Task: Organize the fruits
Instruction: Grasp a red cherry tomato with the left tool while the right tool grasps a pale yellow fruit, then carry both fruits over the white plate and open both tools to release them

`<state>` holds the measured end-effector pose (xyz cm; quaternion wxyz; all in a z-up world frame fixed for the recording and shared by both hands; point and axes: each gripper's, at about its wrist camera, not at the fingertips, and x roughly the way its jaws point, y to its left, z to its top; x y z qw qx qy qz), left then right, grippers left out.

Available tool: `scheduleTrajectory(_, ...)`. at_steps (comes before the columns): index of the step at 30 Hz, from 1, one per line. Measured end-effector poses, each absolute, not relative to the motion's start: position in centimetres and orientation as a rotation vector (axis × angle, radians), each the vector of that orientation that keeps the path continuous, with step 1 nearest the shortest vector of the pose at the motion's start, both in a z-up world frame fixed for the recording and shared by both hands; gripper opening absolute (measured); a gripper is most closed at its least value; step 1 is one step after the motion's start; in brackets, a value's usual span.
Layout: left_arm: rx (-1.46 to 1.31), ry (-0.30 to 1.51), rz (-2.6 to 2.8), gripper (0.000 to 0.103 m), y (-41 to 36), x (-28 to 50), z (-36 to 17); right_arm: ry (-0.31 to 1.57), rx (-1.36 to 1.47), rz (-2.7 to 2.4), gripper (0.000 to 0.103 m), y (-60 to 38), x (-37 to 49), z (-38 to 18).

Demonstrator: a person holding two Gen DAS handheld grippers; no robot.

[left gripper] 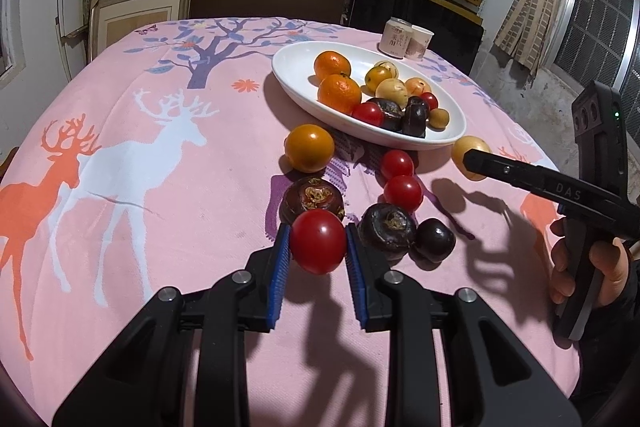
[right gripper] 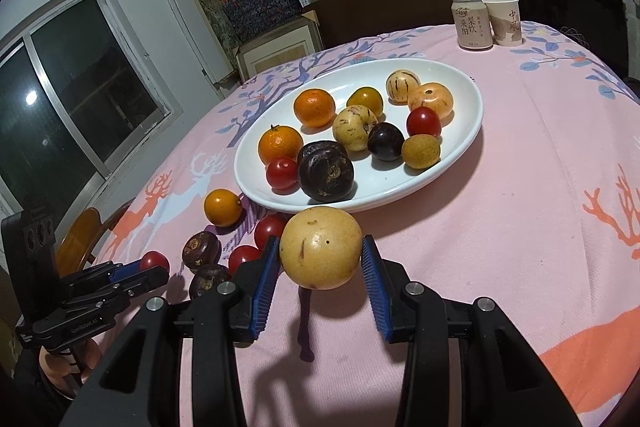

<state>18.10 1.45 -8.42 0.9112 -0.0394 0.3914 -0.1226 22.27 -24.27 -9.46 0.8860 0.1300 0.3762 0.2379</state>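
Left wrist view, nearest first: the left gripper (left gripper: 318, 247) has its blue pads pinching a red cherry tomato (left gripper: 318, 241), held just above the pink deer tablecloth (left gripper: 140, 187). Just beyond it lie a brown water chestnut (left gripper: 312, 201), two more dark ones (left gripper: 387, 225) and (left gripper: 434, 239) touching each other to the right, and two loose red tomatoes (left gripper: 403, 191) and (left gripper: 397, 163) in a row toward the dish. An orange fruit (left gripper: 309, 148) sits close to the near rim of the white oval plate (left gripper: 296, 67). To the left of all this the cloth shows a wide bare stretch running to its rounded edge.

Over on the right wrist view, the right gripper (right gripper: 320, 257) is clamped on a pale yellow round fruit (right gripper: 320, 247), just short of the plate's near rim (right gripper: 400, 195). Bare cloth spreads wide to its right. On the plate sit two mandarins (right gripper: 314, 107) and (right gripper: 280, 145), a tomato (right gripper: 282, 173), a big dark chestnut (right gripper: 326, 171) and several yellow fruits, with open white on the far side. Farthest back, a drink can (right gripper: 472, 23) and paper cup (right gripper: 505, 21) stand side by side near the far table edge
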Motion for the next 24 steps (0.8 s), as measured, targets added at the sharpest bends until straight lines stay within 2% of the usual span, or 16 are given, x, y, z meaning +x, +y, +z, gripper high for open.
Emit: scheduleTrajectory(24, 0.023, 0.738, -0.321, 0.026, -1.8, 18.4, -4.8, 0.732, 0.326, 0.498, 0.041, -26.5, 22.6, -6.3)
